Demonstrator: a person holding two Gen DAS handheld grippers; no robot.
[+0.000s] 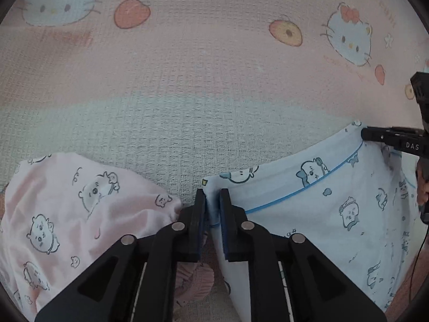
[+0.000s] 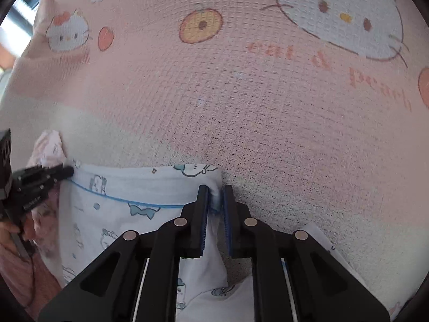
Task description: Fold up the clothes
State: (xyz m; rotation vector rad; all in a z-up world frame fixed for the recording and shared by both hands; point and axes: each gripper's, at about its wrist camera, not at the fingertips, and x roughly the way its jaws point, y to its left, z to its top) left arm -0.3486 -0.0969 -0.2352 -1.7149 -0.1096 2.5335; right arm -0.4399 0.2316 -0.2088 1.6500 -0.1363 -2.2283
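Both my grippers pinching the blue garment (image 1: pixel 335 201) by its top hem. Left gripper (image 1: pixel 212 196) clamps the left corner, right gripper (image 2: pixel 215 191) the right corner, fabric squeezed btwn the pads. It hangs over the pink bedsheet (image 1: pixel 187 80). Pink garment (image 1: pixel 67 201) lies crumpled just beside my left gripper.

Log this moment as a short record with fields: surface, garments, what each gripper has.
surface: pink cat-print cover
garment in work: pale blue printed garment, blue piping near its top edge
other garment: pink printed garment, bunched to the left, untouched
left gripper: closed on the blue garment's left top corner
right gripper: closed on the right top corner
garment edge: held between the two grippers, not yet folded over
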